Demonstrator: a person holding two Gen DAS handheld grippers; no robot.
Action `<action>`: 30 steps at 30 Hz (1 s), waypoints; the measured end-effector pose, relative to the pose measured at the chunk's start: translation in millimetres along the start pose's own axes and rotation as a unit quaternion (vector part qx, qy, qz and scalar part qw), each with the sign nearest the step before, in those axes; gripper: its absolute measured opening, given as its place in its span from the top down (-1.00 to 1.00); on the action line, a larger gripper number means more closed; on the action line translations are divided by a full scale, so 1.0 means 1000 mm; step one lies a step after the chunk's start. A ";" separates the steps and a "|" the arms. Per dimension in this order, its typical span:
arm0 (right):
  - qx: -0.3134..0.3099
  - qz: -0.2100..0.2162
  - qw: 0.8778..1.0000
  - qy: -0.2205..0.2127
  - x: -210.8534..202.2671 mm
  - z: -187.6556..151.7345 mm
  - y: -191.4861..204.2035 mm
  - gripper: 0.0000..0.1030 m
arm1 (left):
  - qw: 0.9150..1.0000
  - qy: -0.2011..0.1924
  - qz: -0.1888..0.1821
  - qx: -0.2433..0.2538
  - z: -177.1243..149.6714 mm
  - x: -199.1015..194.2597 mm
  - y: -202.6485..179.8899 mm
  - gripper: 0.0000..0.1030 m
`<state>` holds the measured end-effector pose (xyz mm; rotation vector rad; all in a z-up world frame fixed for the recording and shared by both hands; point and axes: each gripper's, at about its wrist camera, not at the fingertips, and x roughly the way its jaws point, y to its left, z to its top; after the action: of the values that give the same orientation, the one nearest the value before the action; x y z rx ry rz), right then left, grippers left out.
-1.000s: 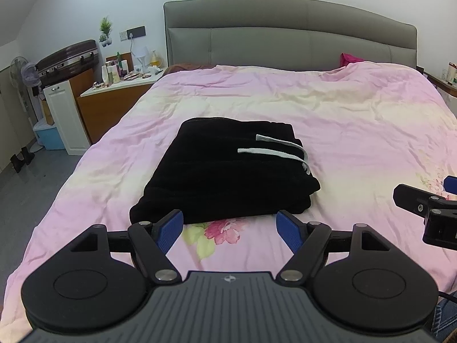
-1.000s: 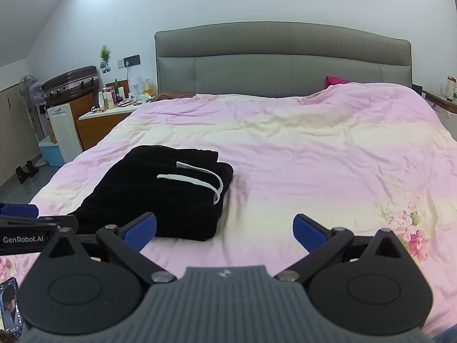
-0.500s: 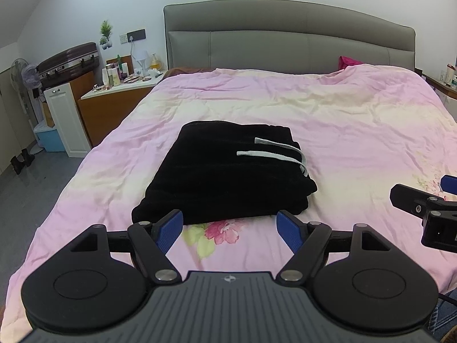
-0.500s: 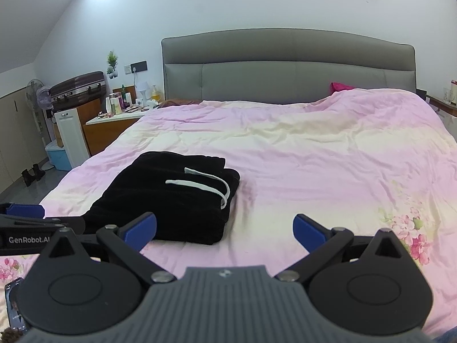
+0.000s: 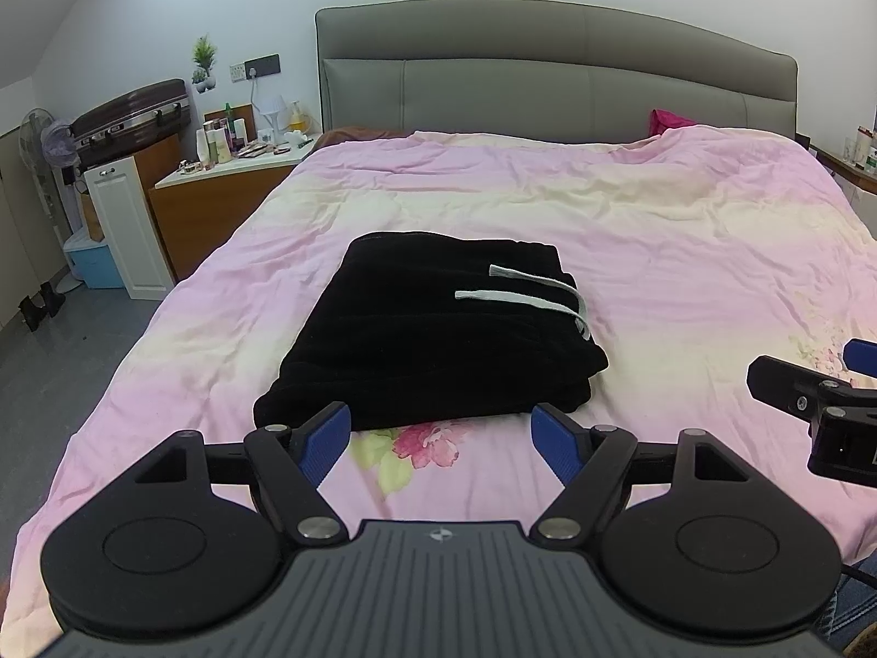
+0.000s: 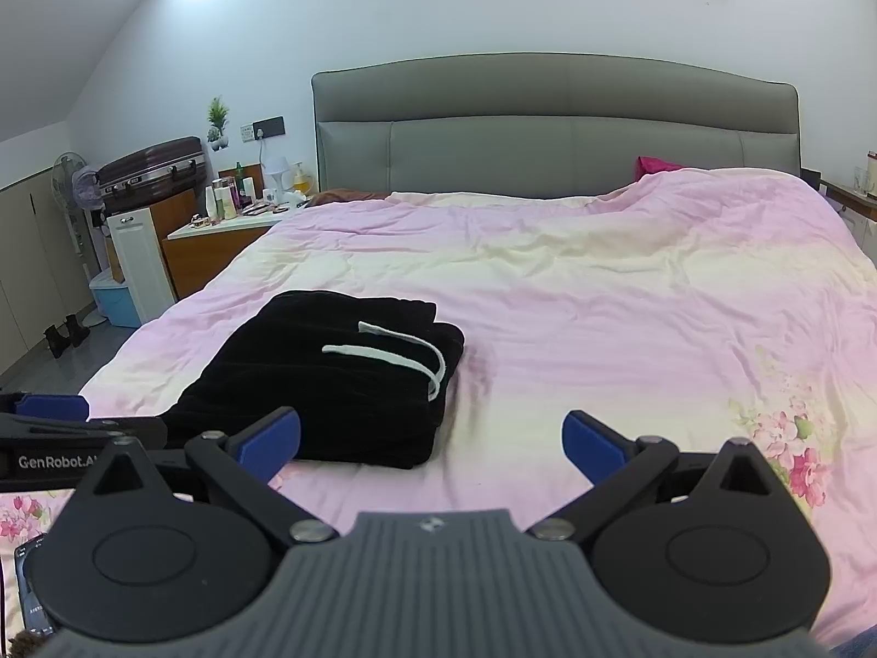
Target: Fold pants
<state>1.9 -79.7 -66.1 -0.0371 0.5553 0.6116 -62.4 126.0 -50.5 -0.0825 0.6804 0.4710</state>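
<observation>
Both tongs, left [image 5: 441, 436] and right [image 6: 430, 441], are gaping wide and empty, hovering just short of the folded black pants [image 5: 433, 329] lying on the bed [image 5: 685, 252].

Home bedroom: bed [image 5: 548, 203], cluttered nightstand [image 5: 219, 186], suitcase [image 5: 131, 115].

Left tongs [image 5: 441, 436] and right tongs [image 6: 431, 441] spread wide, empty
</observation>
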 end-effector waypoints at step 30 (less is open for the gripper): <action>0.006 0.003 1.000 -0.009 -0.011 0.004 0.001 -0.90 | 1.000 -0.007 0.000 -0.001 0.004 -0.008 0.001 -0.71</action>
<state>-4.0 -84.1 -57.4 -0.0189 0.5419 0.6130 -66.1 125.1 -42.0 -0.0810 0.6655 0.4718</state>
